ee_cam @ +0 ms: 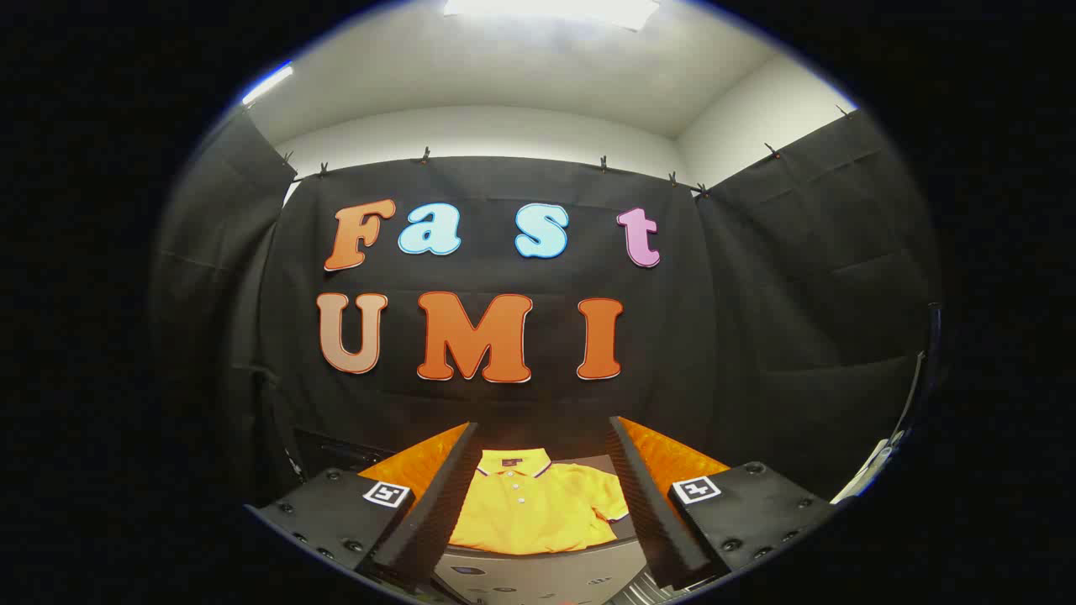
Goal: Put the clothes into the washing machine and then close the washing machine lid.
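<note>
A yellow polo shirt (534, 508) with a buttoned collar lies flat on a dark surface, seen between and just beyond my two fingers. My gripper (542, 454) stands open, its fingers wide apart with nothing between them, hovering above and short of the shirt. A grey panel with small printed marks (538, 578), probably the washing machine's top, sits directly below the fingers, nearer than the shirt. Its lid and drum are hidden from me.
The dark surface (622, 528) under the shirt ends at the booth's black cloth wall (756, 336). A pale object (874, 466) shows at the far right by the cloth.
</note>
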Motion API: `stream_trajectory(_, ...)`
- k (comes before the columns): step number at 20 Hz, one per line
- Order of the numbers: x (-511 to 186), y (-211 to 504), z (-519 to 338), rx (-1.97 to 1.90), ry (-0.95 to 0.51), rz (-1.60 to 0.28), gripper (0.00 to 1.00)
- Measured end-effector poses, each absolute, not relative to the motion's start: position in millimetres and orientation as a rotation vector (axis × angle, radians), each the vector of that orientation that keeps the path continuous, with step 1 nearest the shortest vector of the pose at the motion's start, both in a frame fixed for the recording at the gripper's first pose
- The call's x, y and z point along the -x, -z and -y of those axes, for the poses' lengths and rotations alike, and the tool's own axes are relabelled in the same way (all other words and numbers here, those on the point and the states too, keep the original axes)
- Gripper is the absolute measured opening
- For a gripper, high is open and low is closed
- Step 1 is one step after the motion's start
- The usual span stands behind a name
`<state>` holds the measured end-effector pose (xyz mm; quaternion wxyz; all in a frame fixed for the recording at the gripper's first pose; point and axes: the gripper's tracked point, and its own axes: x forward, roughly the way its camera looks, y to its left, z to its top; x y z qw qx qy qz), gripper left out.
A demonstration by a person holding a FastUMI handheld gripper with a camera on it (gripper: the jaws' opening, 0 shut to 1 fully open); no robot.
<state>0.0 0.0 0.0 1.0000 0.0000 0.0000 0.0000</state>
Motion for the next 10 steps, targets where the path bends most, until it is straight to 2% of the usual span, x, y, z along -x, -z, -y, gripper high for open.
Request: stream_trajectory(10,1.6,-2.0,6.7,-0.007,0.002,0.010,0.97)
